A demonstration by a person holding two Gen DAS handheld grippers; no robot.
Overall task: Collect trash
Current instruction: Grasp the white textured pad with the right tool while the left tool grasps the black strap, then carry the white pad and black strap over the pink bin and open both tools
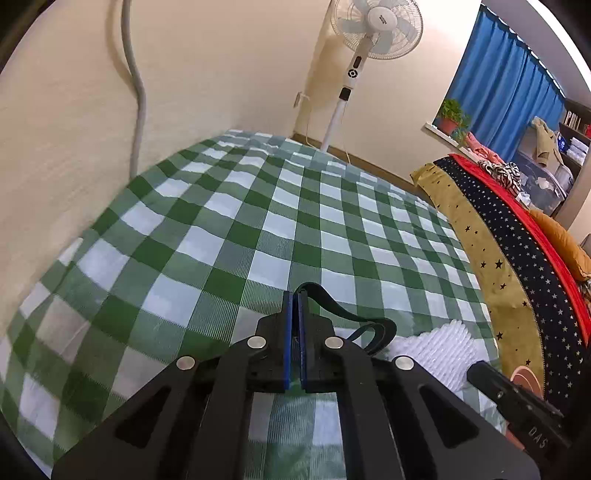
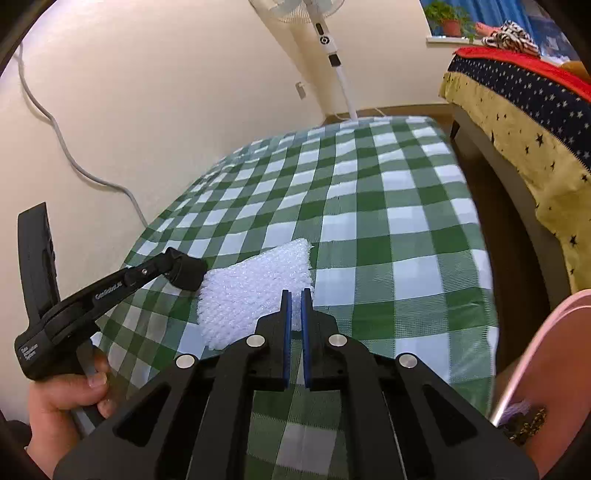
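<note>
My left gripper (image 1: 294, 295) is shut on a thin black strap (image 1: 343, 314), which loops out to the right of the pads over the green checked tablecloth (image 1: 221, 229). A white piece of bubble wrap (image 2: 255, 288) lies on the cloth; it also shows in the left wrist view (image 1: 439, 343), low at the right. My right gripper (image 2: 295, 293) hovers just above the bubble wrap's near right edge with its blue pads nearly together, a narrow gap between them, nothing held. In the right wrist view the left gripper (image 2: 184, 273) sits at the wrap's left edge.
The table stands against a cream wall with a grey cable (image 1: 138, 103). A white standing fan (image 1: 373, 29) is behind the far edge. A bed with a starry cover (image 2: 517, 107) lies to the right. A pink bin rim (image 2: 546, 362) is at the lower right.
</note>
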